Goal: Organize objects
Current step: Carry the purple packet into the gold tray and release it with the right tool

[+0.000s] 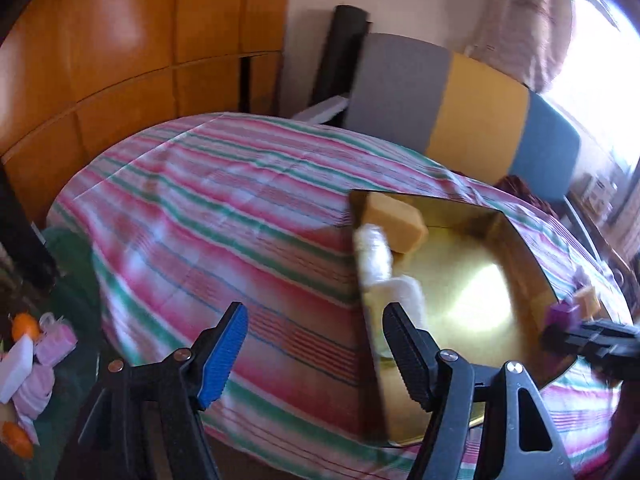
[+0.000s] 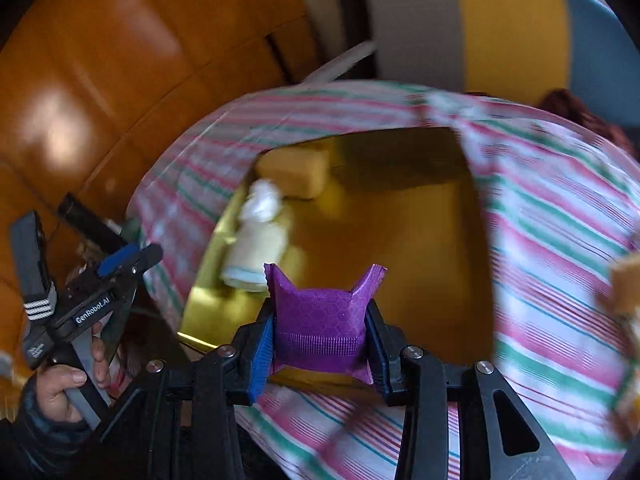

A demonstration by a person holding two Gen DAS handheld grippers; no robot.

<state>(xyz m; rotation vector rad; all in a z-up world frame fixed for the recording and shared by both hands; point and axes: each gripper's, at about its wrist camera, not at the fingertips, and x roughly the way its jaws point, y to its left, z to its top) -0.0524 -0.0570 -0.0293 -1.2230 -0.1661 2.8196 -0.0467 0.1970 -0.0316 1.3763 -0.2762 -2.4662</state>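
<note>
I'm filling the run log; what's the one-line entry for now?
right gripper: shut on purple packet | left gripper: open, empty | gold tray: holds yellow sponge

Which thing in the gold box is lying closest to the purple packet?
The pale yellow bottle with the white top, lying on its side by the gold box's left wall. The orange sponge sits farther back, in the corner.

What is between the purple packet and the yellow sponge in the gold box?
A pale yellow-and-white bundle lies between the purple packet and yellow sponge; the right wrist view shows it.
</note>
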